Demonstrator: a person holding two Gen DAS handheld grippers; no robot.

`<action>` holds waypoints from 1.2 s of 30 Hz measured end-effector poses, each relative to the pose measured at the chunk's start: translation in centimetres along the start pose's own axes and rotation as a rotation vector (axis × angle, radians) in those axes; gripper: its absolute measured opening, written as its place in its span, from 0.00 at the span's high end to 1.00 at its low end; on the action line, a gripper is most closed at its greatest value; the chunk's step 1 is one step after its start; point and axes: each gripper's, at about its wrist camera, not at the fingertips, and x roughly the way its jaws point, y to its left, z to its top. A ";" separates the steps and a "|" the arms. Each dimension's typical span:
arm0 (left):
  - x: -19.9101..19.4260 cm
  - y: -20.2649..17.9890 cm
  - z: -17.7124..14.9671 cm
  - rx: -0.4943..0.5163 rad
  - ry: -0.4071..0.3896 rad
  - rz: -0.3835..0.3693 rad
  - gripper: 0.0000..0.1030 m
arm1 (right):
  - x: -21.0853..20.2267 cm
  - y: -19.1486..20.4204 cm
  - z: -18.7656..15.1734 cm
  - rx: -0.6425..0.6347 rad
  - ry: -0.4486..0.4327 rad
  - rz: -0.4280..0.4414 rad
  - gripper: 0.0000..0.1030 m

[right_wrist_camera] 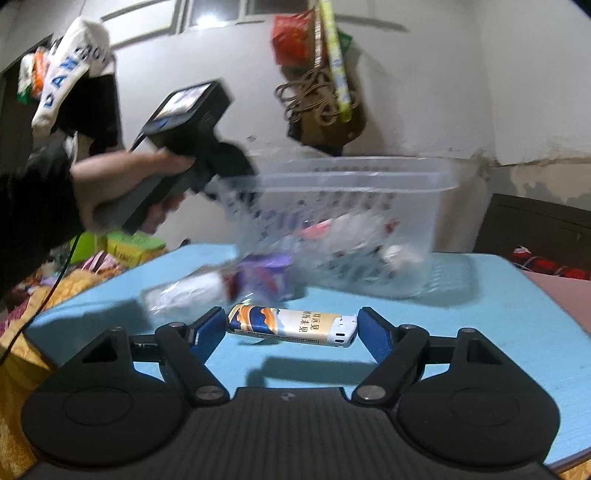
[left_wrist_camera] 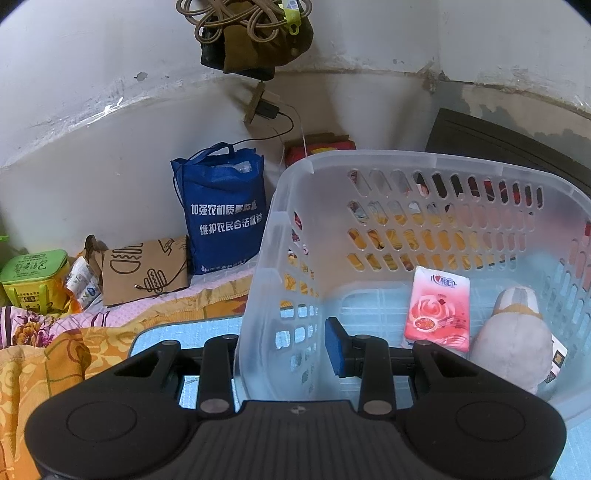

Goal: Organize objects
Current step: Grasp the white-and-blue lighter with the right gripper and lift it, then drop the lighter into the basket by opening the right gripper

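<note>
A clear plastic basket (left_wrist_camera: 369,162) stands on the blue table, also seen in the right wrist view (right_wrist_camera: 354,173). My left gripper (left_wrist_camera: 284,343) is shut on the basket's near wall, one finger inside, one outside. Inside lie a pink tissue pack (left_wrist_camera: 437,308) and a grey plush toy (left_wrist_camera: 511,343). My right gripper (right_wrist_camera: 291,330) is shut on a lighter (right_wrist_camera: 291,326) with a white cap, held across its length just above the blue table (right_wrist_camera: 480,317). A clear plastic bag (right_wrist_camera: 184,291) and a purple pack (right_wrist_camera: 266,275) lie on the table beside the basket.
A blue tote bag (left_wrist_camera: 225,214), a brown paper bag (left_wrist_camera: 144,271) and a green box (left_wrist_camera: 35,277) sit on the bedding to the left. Bags and cords hang on the wall (left_wrist_camera: 255,33). A dark headboard (right_wrist_camera: 535,225) is at the right.
</note>
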 end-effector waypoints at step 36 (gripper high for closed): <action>0.3 -0.1 0.5 -0.005 0.008 -0.010 0.63 | 15.1 -10.9 16.5 0.034 0.094 -0.121 0.14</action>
